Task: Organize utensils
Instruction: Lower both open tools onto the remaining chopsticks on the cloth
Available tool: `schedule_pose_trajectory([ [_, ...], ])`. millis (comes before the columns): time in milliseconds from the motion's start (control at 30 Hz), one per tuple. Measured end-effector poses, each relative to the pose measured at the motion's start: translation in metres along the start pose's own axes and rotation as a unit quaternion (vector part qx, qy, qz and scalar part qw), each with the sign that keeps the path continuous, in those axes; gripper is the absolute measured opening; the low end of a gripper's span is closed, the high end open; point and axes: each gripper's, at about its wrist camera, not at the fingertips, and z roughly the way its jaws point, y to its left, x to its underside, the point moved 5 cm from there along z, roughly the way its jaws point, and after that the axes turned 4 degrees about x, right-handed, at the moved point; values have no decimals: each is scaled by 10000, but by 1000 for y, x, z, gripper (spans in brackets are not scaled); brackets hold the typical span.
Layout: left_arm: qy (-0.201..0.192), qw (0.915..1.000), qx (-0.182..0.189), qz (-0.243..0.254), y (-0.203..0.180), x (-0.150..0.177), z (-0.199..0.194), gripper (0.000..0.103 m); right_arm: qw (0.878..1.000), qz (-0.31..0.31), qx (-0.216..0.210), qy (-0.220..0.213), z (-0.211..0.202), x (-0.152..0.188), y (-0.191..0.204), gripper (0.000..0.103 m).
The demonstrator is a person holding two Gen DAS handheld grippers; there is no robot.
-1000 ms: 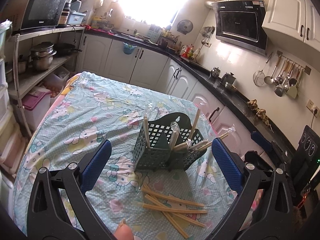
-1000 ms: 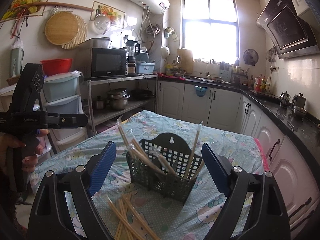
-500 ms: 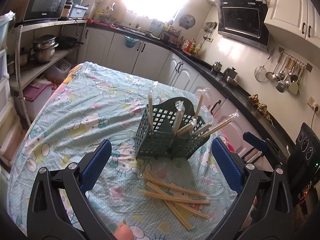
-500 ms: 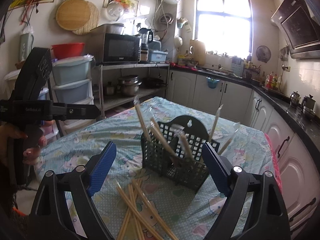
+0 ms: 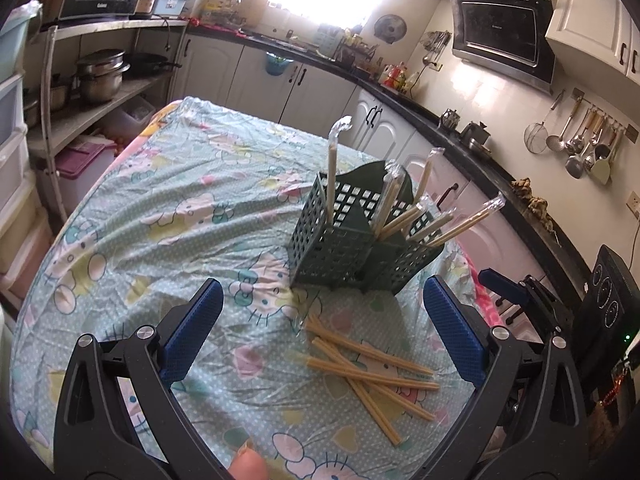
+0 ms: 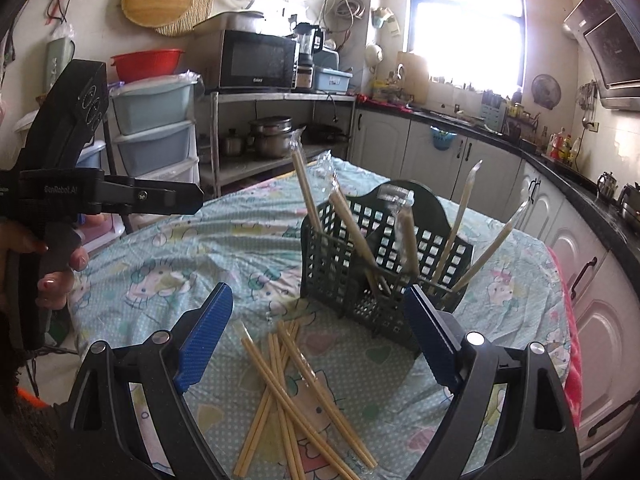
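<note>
A dark green slotted utensil basket (image 5: 340, 248) (image 6: 352, 264) stands on the table, with several wrapped chopsticks leaning in its compartments. A loose pile of wrapped chopsticks (image 5: 368, 364) (image 6: 296, 384) lies on the cloth in front of it. My left gripper (image 5: 320, 328) hovers open above the cloth, the pile just below and right of its middle. My right gripper (image 6: 320, 332) is also open, with the pile between and below its blue fingers (image 6: 208, 332). Neither holds anything. A hand holds the left gripper's body (image 6: 60, 200) at the left of the right wrist view.
The table wears a pale blue cartoon-print cloth (image 5: 168, 216) (image 6: 180, 256). A metal shelf with pots (image 6: 272, 140) and a microwave (image 6: 256, 60) stands behind; plastic drawers (image 6: 156, 128) beside it. Black counter with white cabinets (image 5: 460, 184) runs along the table's far side.
Both grippers have sunk toward the table; the basket and loose chopsticks now look larger and nearer. Both stay open, and nothing on the table has moved.
</note>
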Motion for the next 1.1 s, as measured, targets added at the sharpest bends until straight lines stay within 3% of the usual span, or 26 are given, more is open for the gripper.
schedule_pose_trajectory([
  [333, 419, 9987, 36, -289, 17, 26, 17, 92, 9988, -152, -119, 447, 22, 22, 3, 84],
  [567, 784, 9941, -57, -743, 40, 49, 34, 92, 9954, -377, -261, 836, 44, 37, 10, 81],
  [767, 993, 9894, 82, -1053, 51, 63, 42, 91, 9924, -489, -248, 1105, 62, 50, 11, 76],
  [900, 1174, 9856, 256, -1189, 50, 73, 50, 87, 9906, -516, -203, 1249, 73, 56, 9, 74],
  [1100, 1396, 9799, 466, -1345, 45, 85, 64, 70, 9865, -669, -177, 1486, 88, 63, 8, 68],
])
